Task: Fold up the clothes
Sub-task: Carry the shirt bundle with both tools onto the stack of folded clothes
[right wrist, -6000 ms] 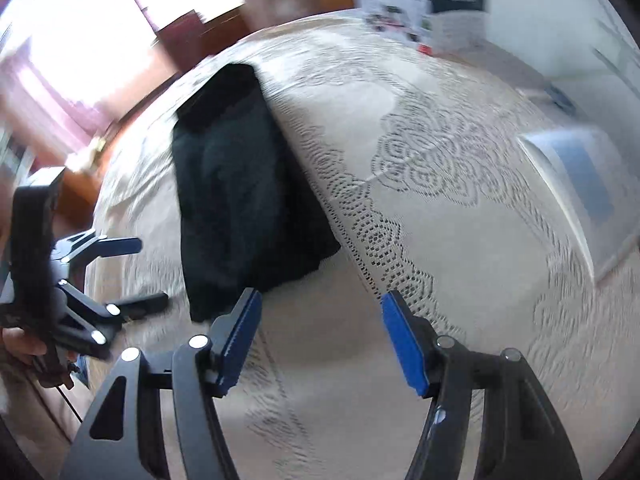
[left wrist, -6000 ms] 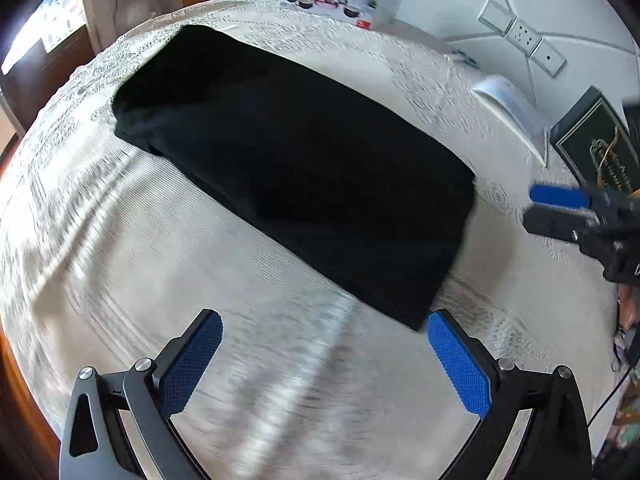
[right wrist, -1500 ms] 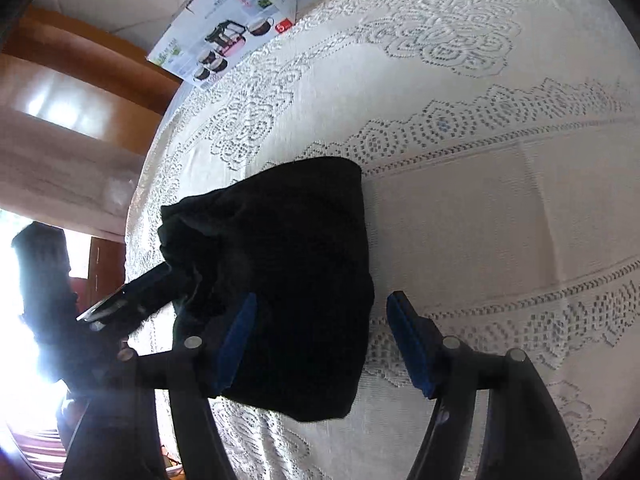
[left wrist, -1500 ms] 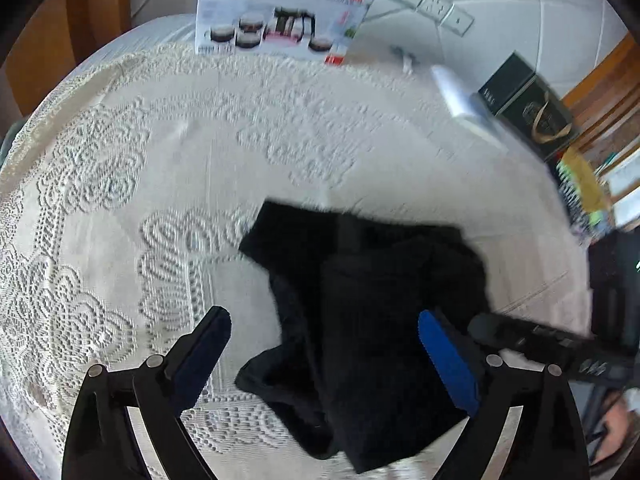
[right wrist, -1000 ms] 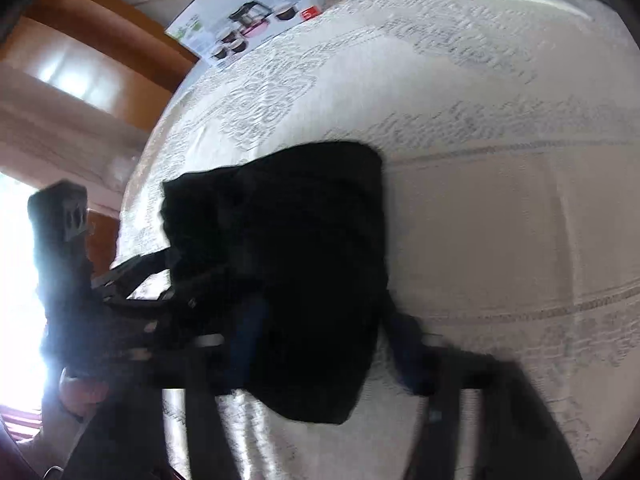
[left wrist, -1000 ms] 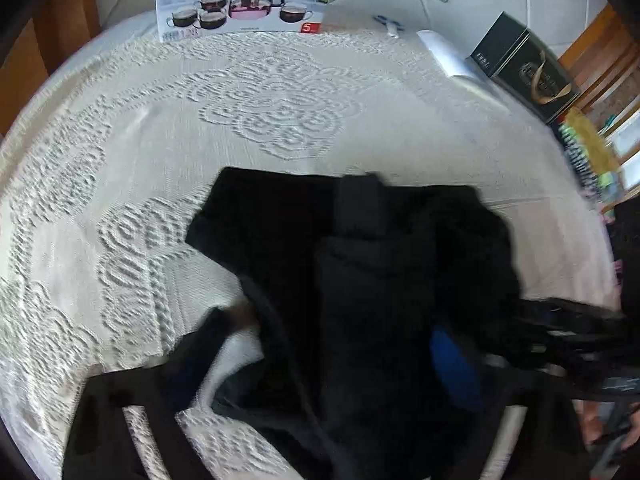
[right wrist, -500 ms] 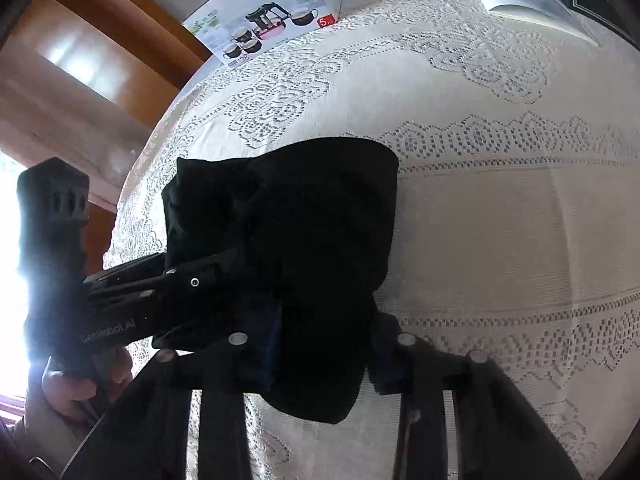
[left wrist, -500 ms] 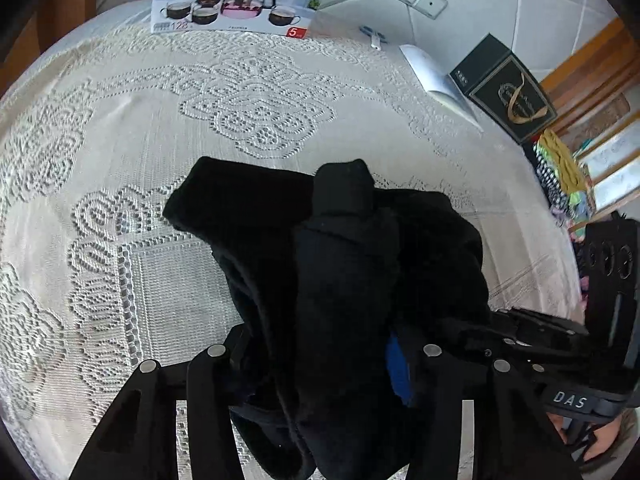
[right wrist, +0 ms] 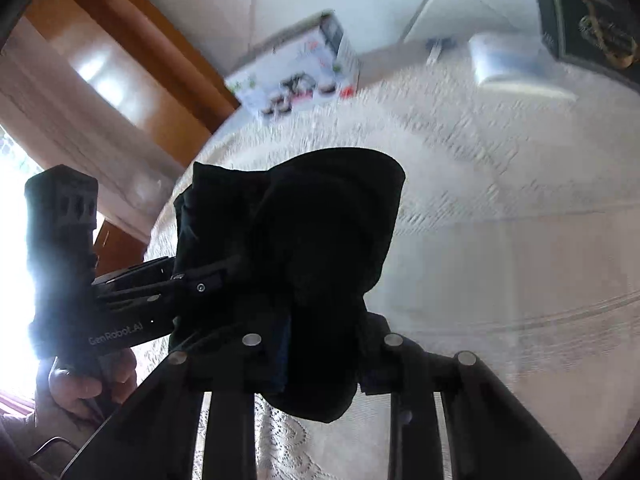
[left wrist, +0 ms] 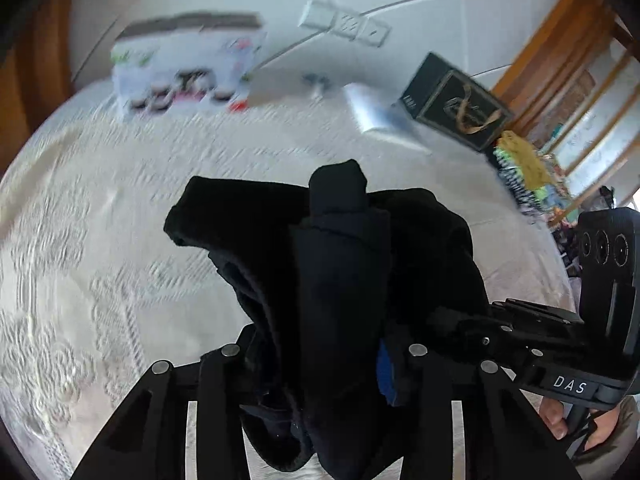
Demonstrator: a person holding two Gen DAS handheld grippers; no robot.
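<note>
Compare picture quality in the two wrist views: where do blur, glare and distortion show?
Left wrist view: tablecloth and tea-set box streak with motion blur, black garment stays sharper. Right wrist view: window glare whites out the left edge; fisheye curvature bends both.

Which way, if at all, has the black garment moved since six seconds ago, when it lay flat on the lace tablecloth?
Yes. The black garment is now bunched and lifted off the lace tablecloth, pinched by both the left gripper and the right gripper, whose fingers have just been closing on it.
</note>
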